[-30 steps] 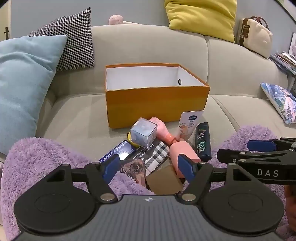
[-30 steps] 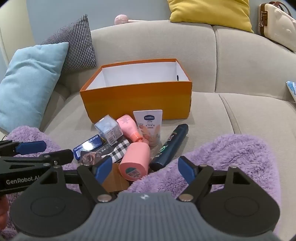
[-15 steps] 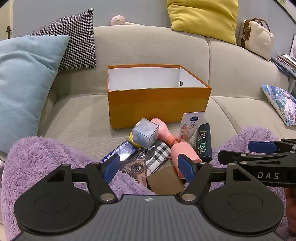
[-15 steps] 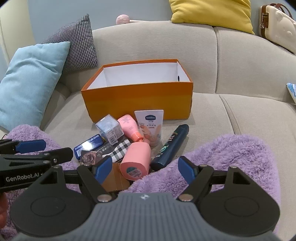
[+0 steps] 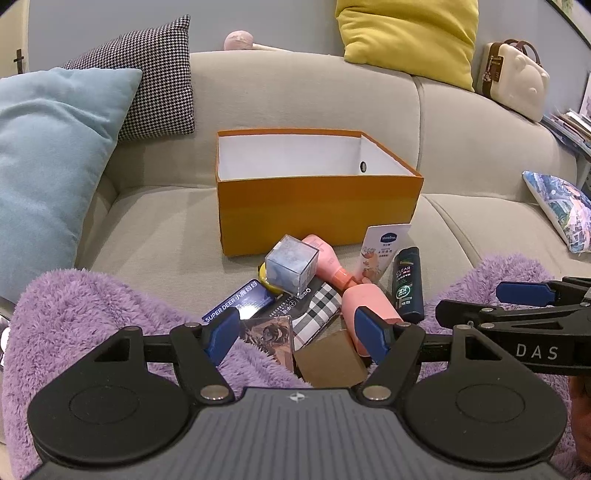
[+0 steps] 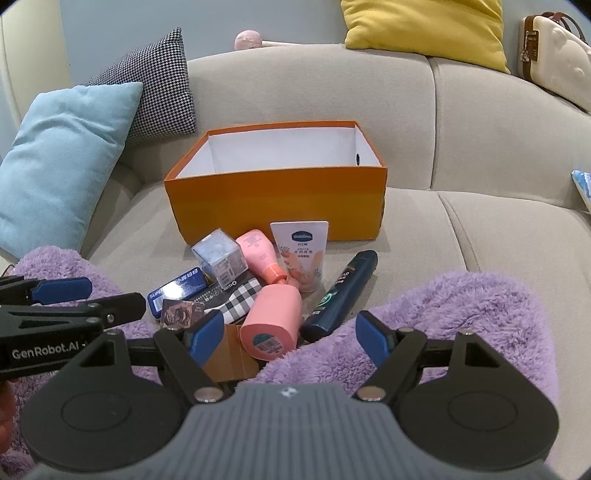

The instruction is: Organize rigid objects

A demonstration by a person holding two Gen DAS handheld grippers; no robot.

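Observation:
An open orange box [image 5: 317, 214] [image 6: 277, 206] stands on the grey sofa seat; what I see of its white inside is bare. In front of it lies a pile: clear cube [image 5: 291, 267] [image 6: 220, 263], pink bottles [image 5: 369, 306] [image 6: 273, 317], white Vaseline tube [image 5: 382, 247] [image 6: 301, 254], dark shampoo bottle [image 5: 408, 282] [image 6: 341, 291], blue box [image 5: 240, 304], checked box [image 5: 314, 314], brown box [image 5: 330, 363]. My left gripper [image 5: 297, 334] is open and empty, just short of the pile. My right gripper [image 6: 290, 334] is open and empty, beside the left one.
A purple fluffy blanket [image 5: 74, 317] [image 6: 461, 321] lies on both sides of the pile. A blue cushion [image 5: 48, 162] and a houndstooth cushion [image 5: 155, 77] lean at the left. A yellow cushion [image 5: 406, 33] and a cream case [image 5: 513, 81] sit on the sofa back.
Both views have shifted very slightly, with the box and pile a touch lower in frame. Both grippers stay open and nothing was picked up.

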